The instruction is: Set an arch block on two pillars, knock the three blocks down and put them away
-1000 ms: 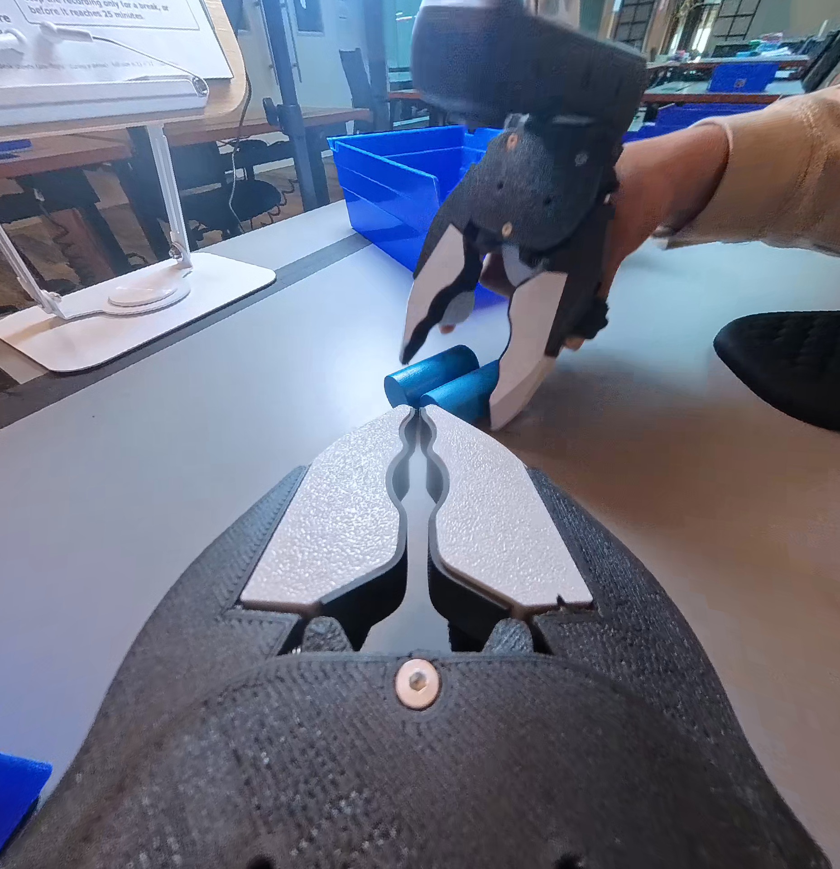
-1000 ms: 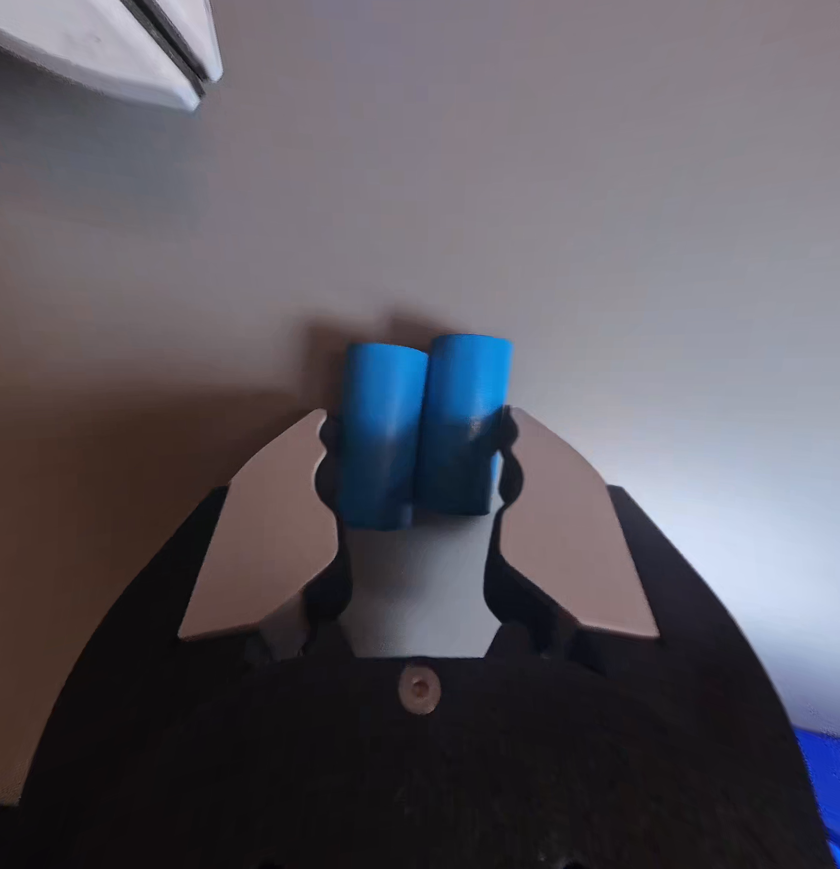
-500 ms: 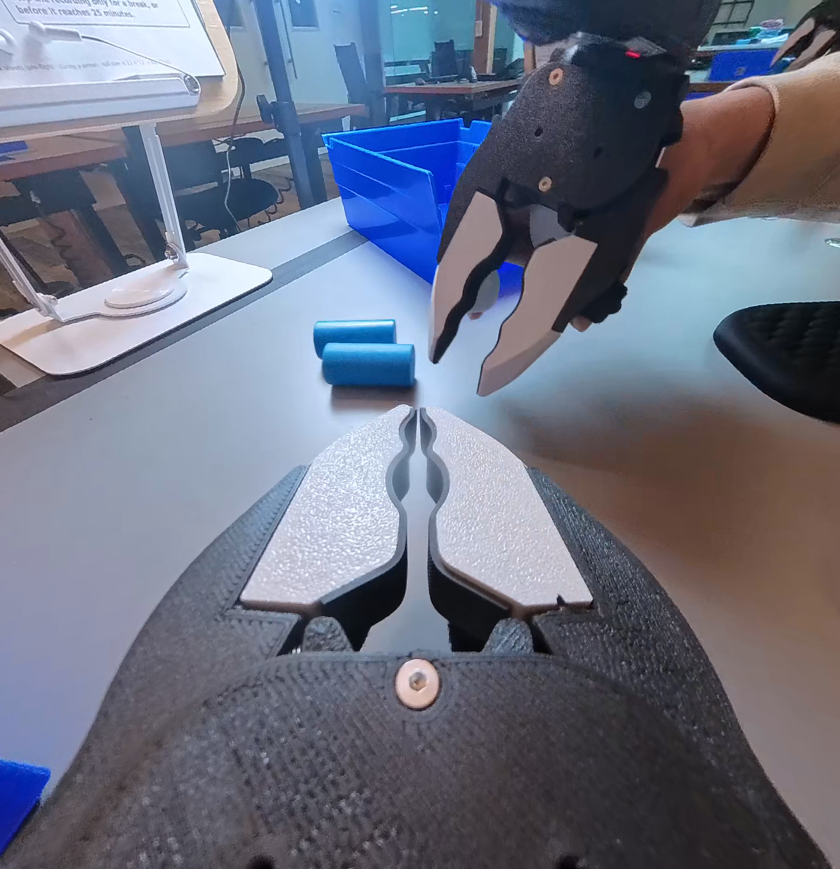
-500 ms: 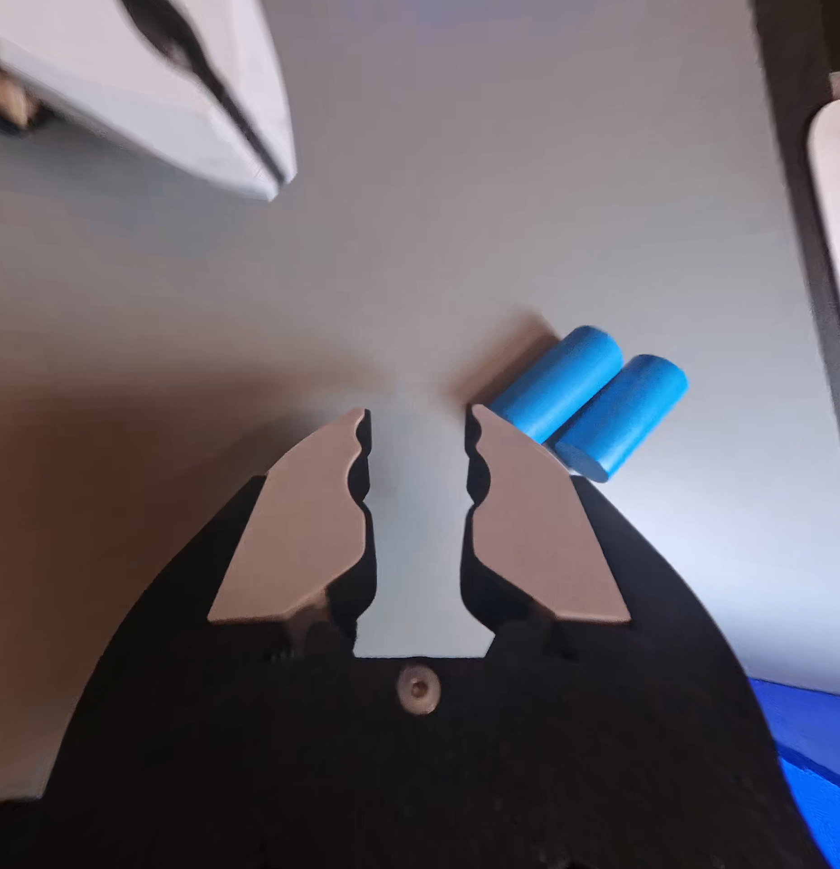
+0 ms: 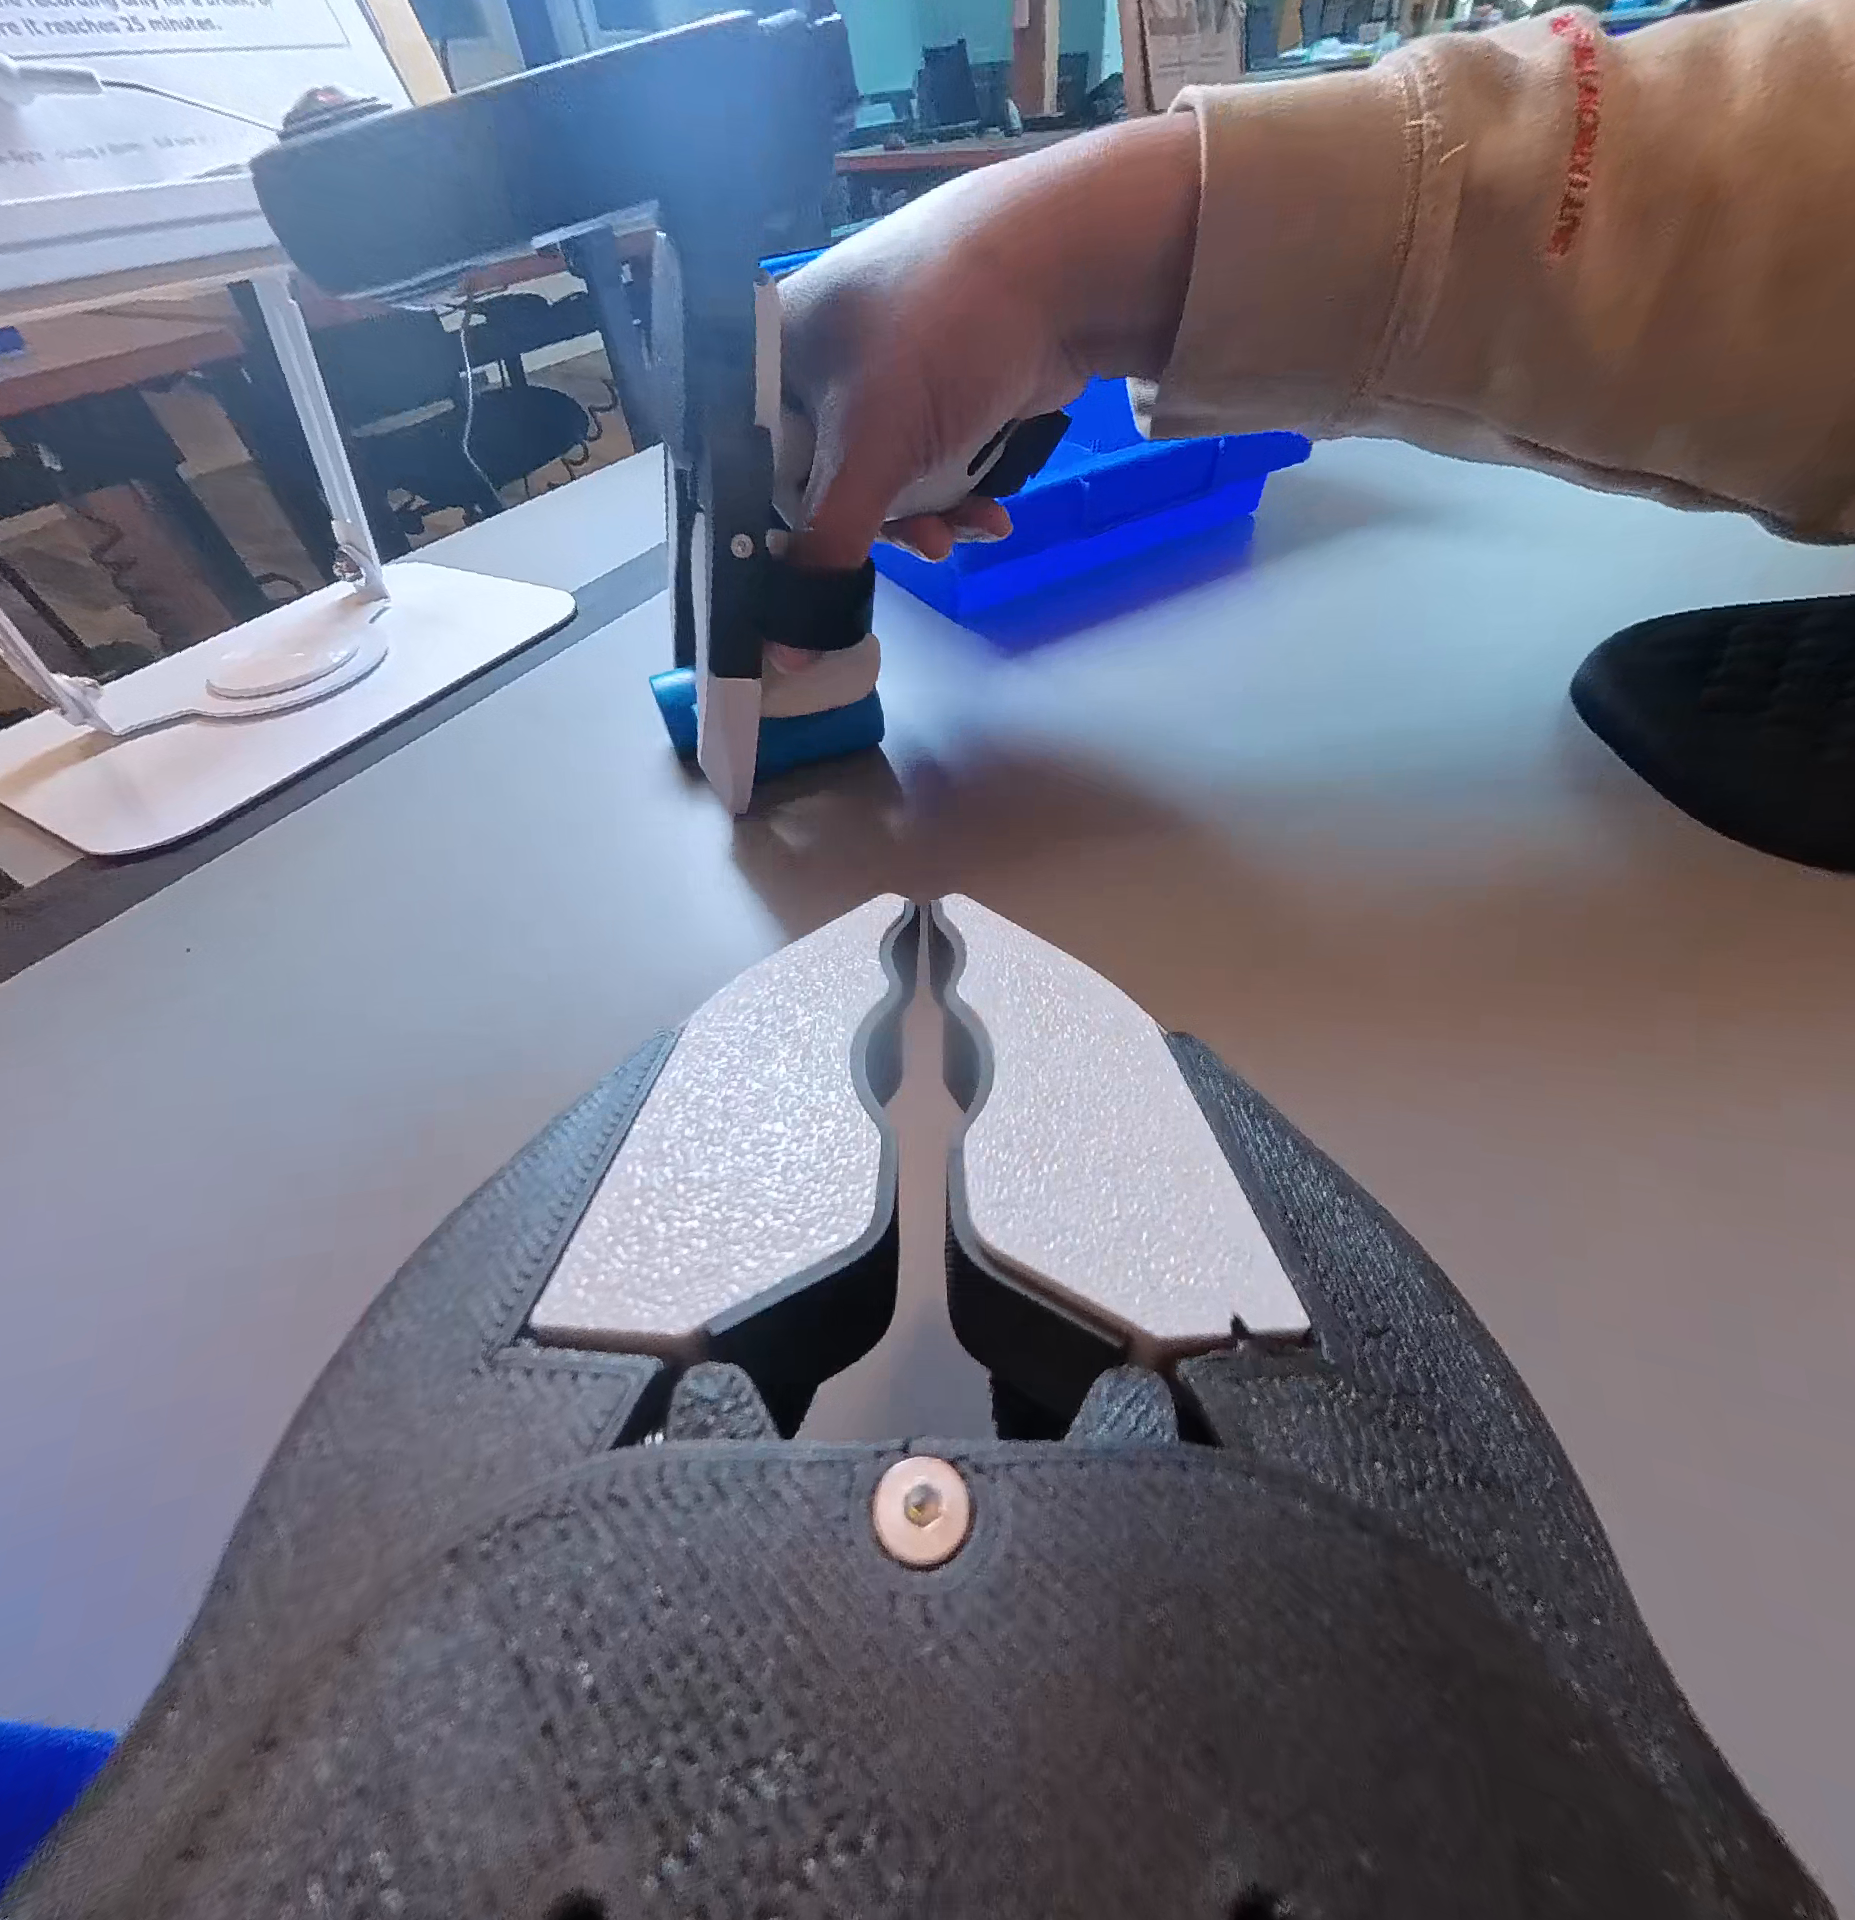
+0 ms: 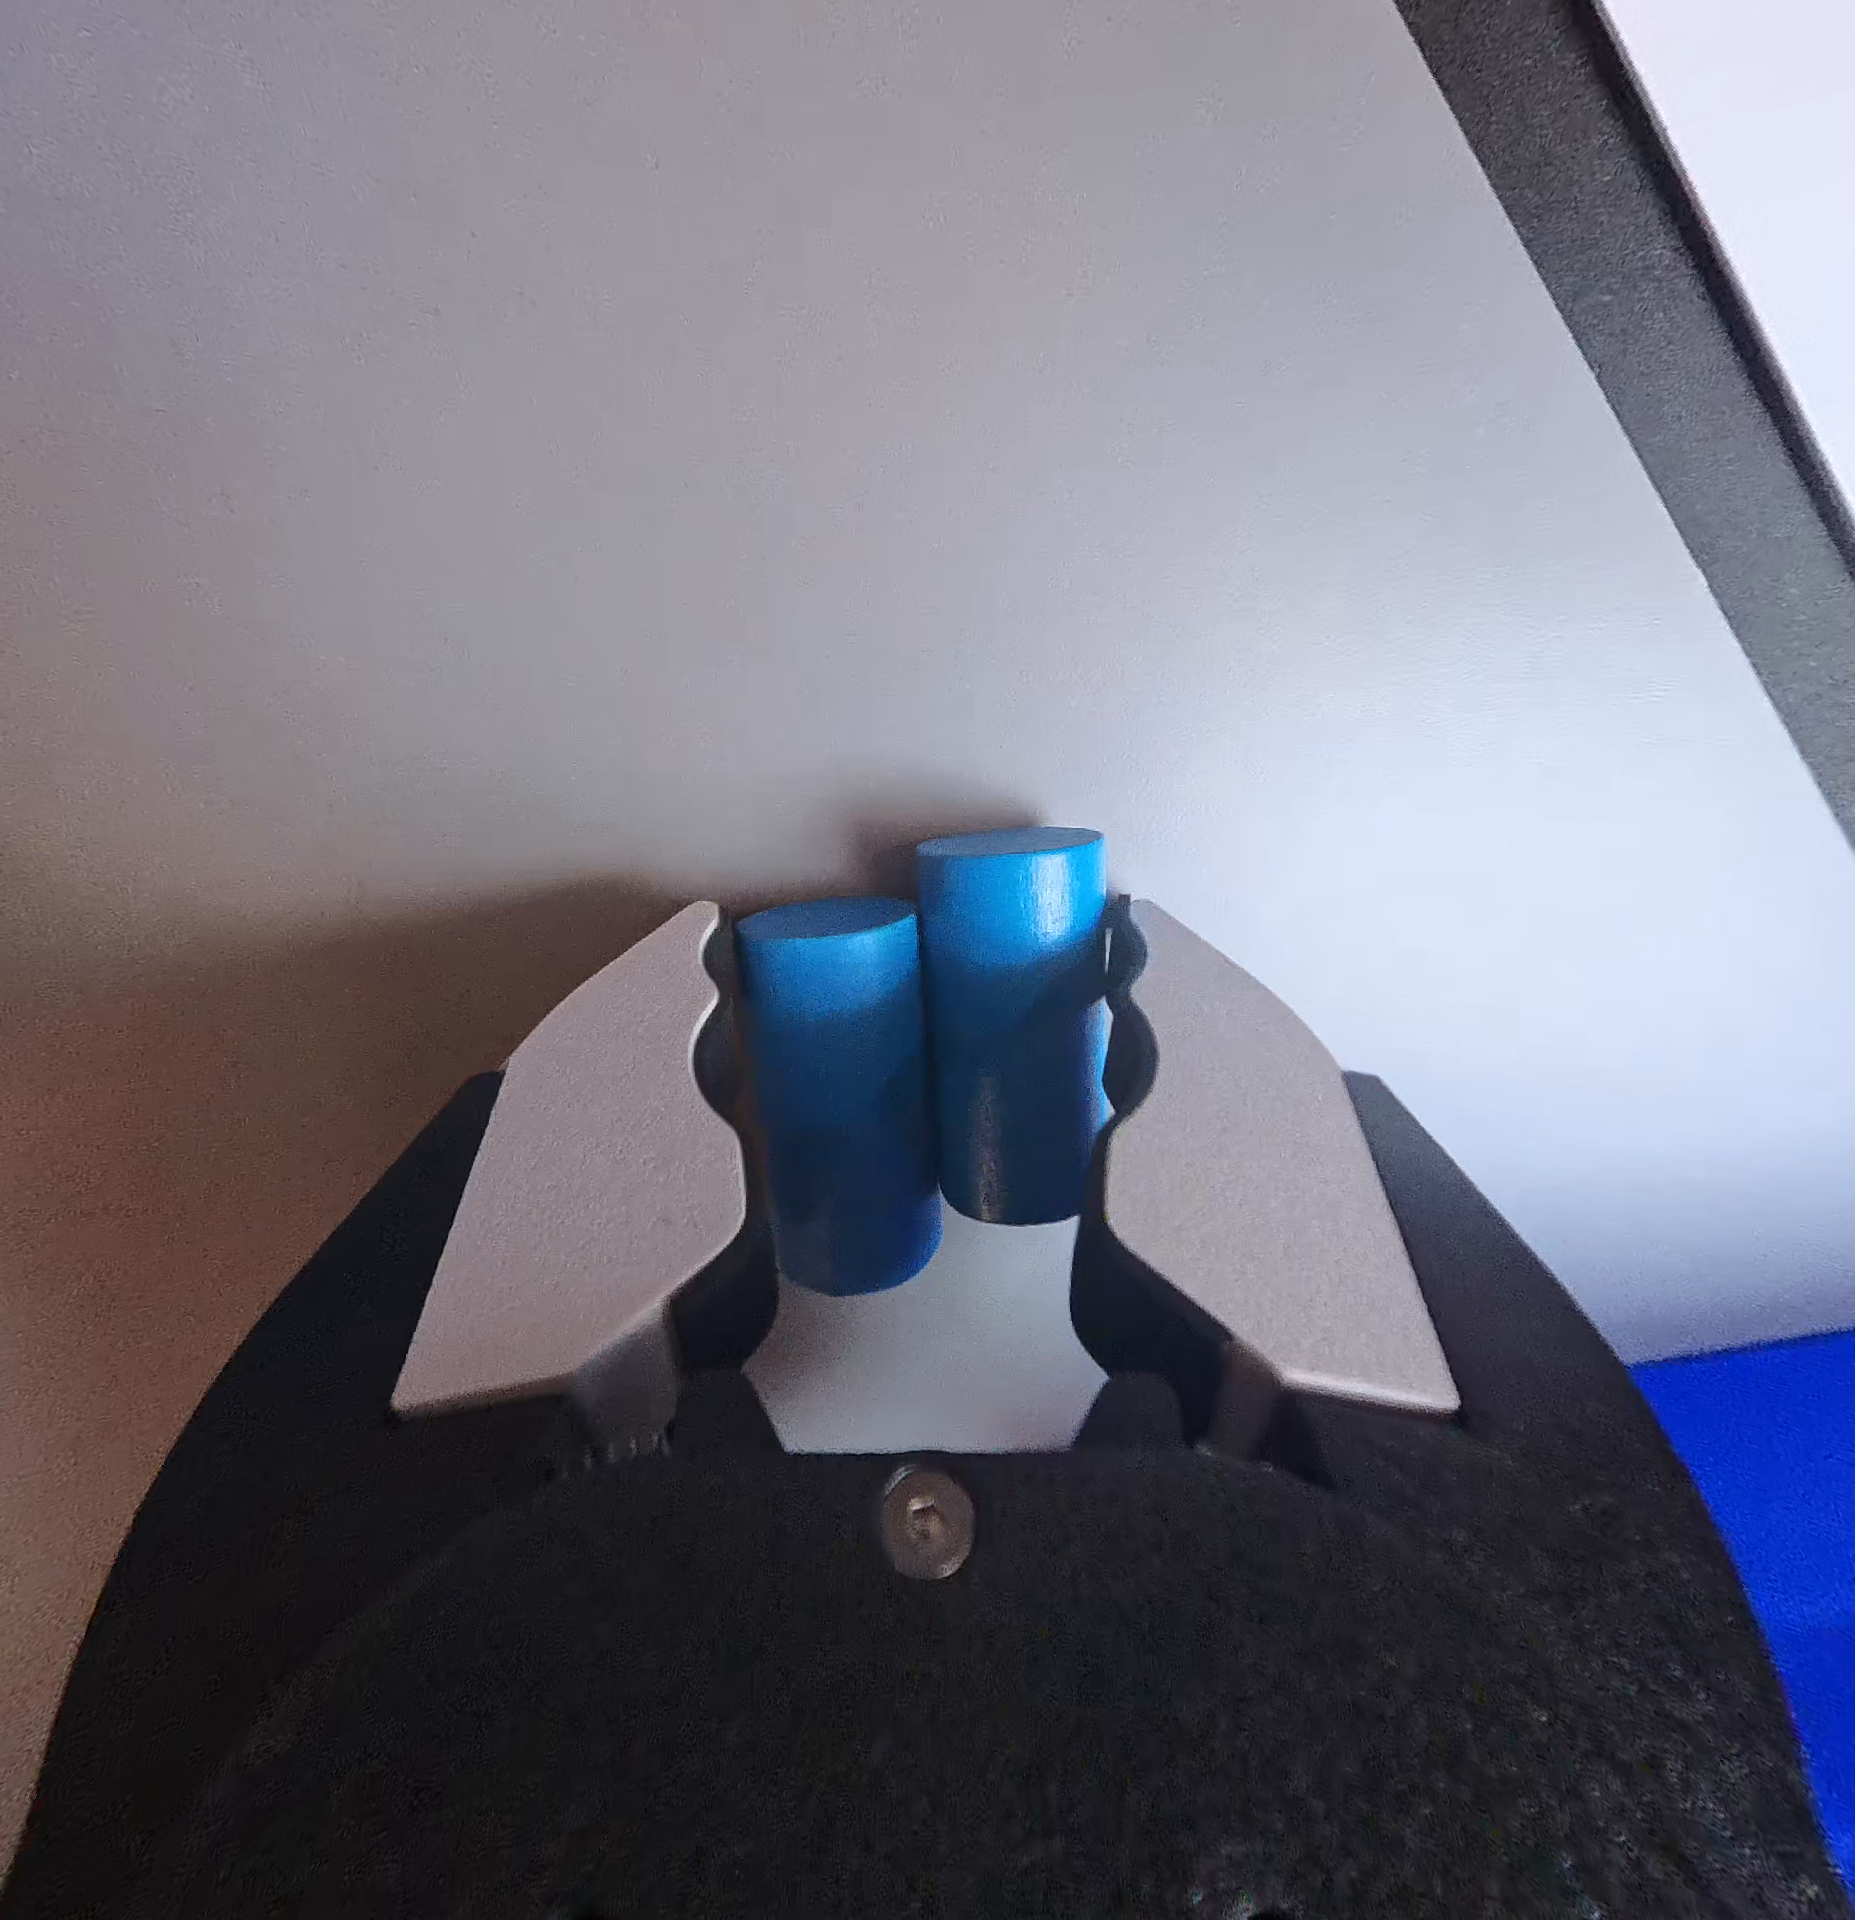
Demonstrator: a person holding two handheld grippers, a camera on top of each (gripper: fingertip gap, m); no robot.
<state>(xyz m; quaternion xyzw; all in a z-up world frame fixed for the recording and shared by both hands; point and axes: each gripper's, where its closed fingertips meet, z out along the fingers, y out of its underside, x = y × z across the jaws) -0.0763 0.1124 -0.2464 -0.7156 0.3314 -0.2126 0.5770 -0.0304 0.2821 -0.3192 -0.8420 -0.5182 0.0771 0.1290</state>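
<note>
Grey desk (image 6: 902,468) fills my frame; my right hand-held gripper (image 6: 918,914) grips two blue cylinder pillars (image 6: 840,1091) at centre; my left hand-held gripper (image 5: 923,909) is pinched together, empty.

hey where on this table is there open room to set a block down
Bare grey table lies between the white stand base and the shut left gripper, and right of it up to the black pad. It is crowded where the right gripper brackets two blue cylinders, near the blue bin.

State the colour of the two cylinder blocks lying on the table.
Both cylinder blocks are blue, clearest in the right wrist view.
</note>
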